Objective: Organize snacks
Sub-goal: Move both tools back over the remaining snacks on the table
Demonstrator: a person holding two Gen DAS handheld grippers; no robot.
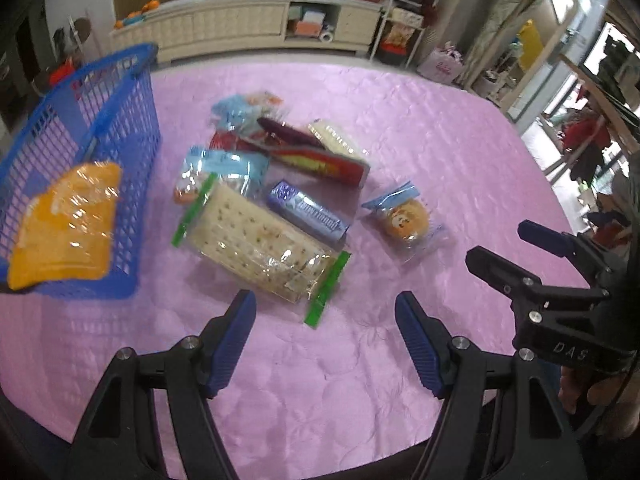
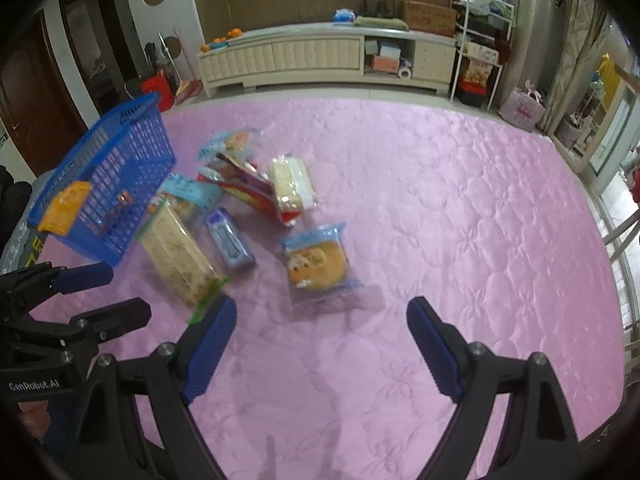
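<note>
Both jaws wide open, empty

A home living room is showing here: a long cream sideboard (image 2: 320, 60) is standing against the wall, a cluttered wire shelf (image 2: 482, 40) beside it.

Blue basket (image 1: 100, 120) cut off at left edge, purple packet (image 1: 306, 210) lettering blurred
</note>
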